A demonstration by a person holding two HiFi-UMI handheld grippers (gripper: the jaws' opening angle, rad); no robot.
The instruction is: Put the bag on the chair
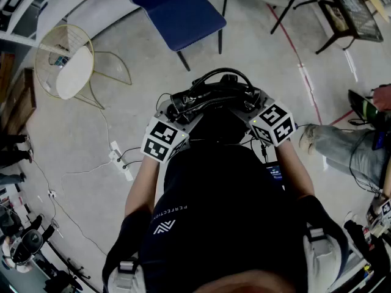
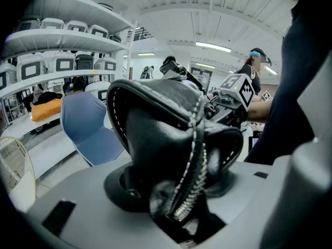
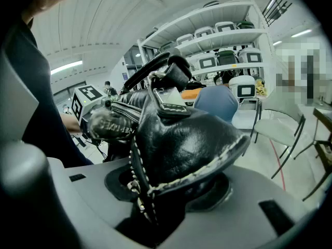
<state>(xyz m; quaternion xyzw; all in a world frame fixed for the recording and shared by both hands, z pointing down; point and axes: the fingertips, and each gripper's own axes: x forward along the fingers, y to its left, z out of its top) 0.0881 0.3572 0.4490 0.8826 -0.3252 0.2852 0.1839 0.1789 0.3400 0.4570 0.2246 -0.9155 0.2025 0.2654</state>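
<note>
Black leather bag (image 2: 155,134), white stitching (image 3: 198,175), metal zipper (image 2: 187,198)

A pale grey concrete floor (image 1: 256,66) fills the head view, crossed at upper right by a thin red line (image 1: 303,72). At upper left stands a gold wire-frame seat (image 1: 73,72) with a round white cushion. Left of centre, a white power strip (image 1: 120,159) lies among thin cables. In the left gripper view, curved white shelves (image 2: 72,35) at upper left carry rows of white cases. Strip lights (image 2: 212,46) glow on the ribbed white ceiling (image 2: 233,9) at upper right.
</note>
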